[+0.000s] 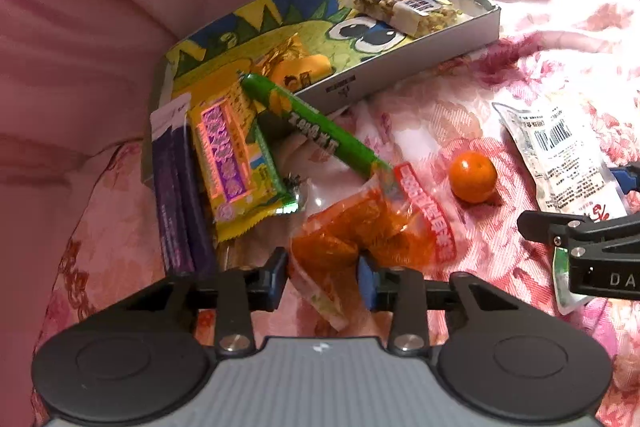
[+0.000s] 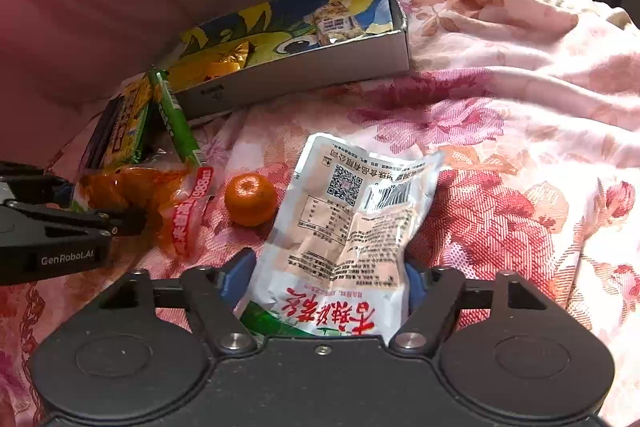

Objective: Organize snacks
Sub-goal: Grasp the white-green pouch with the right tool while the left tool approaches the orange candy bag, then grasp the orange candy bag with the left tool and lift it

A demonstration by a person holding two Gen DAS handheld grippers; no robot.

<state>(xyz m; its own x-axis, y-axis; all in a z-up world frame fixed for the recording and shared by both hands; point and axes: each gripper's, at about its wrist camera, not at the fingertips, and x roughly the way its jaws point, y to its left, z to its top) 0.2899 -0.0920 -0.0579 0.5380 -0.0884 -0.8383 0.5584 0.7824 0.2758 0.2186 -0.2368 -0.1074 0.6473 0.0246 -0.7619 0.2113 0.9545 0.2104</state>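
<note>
the left gripper (image 1: 323,277) has its 2 blue-padded fingers (image 1: 366,283) on either side of an orange snack pouch (image 1: 360,239) lying on the floral bedspread (image 1: 440,115), and the pads press against the pouch's near end, so it is gripped. the right gripper (image 2: 326,281) straddles the near end of a white snack packet (image 2: 344,227); its blue pads sit at the packet's edges, but i cannot tell whether they squeeze it. a small mandarin (image 1: 473,177) rests on the bedspread between the pouch and the packet, just beside both. farther off, a shallow grey box (image 1: 400,65) with a cartoon dinosaur lining holds a granola bar (image 1: 404,7) at its far right end and a gold-wrapped snack (image 1: 296,63) at its left end. a green stick snack (image 1: 312,125) leans from the box's near left corner toward the pouch. left of it lie a yellow-and-purple bar (image 1: 230,151) and a dark purple pack (image 1: 180,195).
</note>
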